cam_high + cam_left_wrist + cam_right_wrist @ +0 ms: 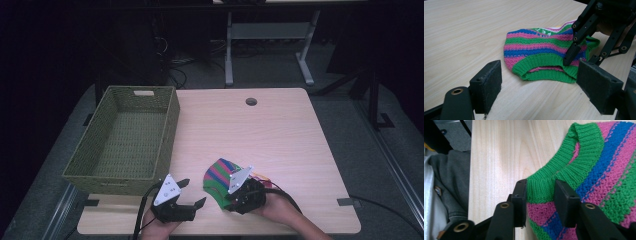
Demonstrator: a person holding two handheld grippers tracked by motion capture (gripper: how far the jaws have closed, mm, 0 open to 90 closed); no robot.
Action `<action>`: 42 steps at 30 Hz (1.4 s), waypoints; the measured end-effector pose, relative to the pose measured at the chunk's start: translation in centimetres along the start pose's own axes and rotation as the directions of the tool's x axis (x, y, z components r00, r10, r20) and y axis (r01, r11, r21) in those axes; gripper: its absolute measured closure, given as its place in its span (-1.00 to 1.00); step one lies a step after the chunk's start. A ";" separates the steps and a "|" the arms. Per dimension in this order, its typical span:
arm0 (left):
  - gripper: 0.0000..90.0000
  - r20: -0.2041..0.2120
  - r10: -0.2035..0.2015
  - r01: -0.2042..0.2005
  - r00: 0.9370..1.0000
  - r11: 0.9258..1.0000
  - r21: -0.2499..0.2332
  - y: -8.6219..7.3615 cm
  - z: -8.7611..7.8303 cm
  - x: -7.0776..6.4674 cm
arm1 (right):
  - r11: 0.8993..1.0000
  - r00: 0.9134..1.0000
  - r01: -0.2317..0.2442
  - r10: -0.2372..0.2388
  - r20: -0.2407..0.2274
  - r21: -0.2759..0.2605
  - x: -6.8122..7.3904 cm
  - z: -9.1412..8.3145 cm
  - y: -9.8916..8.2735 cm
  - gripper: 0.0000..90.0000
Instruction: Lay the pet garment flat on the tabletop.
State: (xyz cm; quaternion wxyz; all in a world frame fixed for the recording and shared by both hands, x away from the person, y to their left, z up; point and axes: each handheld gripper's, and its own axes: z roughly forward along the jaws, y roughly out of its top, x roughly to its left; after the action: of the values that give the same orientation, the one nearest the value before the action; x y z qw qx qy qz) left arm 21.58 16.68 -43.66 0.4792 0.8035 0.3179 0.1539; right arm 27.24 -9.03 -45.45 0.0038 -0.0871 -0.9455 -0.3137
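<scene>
A knit hat with pink, blue and green stripes and a green ribbed cuff lies flat on the wooden table, near its front edge. My right gripper points down onto the hat's near side. In the right gripper view the cuff lies between the black jaws of the right gripper, which stand apart; the left pad touches the cuff's edge. My left gripper rests left of the hat, open with nothing in it. The left gripper view shows the hat ahead of the left gripper.
A green woven basket with nothing inside stands on the table's left side. A round cable hole sits near the far edge. Bare tabletop stretches behind and right of the hat. The person's grey sleeve hangs beside the front edge.
</scene>
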 end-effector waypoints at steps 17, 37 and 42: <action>-0.55 0.008 -0.012 0.012 1.000 1.000 -0.008 0.0 -0.1 0.2 | 0.997 0.997 -0.068 0.068 -0.029 -0.022 -0.9 -0.3 -0.3 0.87; -0.53 0.032 -0.036 0.037 0.999 0.999 -0.021 0.0 0.2 0.2 | 0.976 0.987 -0.156 0.147 -0.071 -0.149 -2.1 -5.3 0.2 0.89; -0.52 0.035 -0.030 0.030 0.999 0.999 -0.016 0.1 0.6 0.2 | 0.969 0.985 -0.167 0.158 -0.062 -0.182 -2.6 -6.8 0.3 0.89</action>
State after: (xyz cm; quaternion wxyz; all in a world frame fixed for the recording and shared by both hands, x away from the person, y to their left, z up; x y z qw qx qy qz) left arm 22.10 16.40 -43.85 0.4934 0.7974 0.3201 0.1351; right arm 29.51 -13.22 -39.95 0.0434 -0.1570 -0.9013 -0.4014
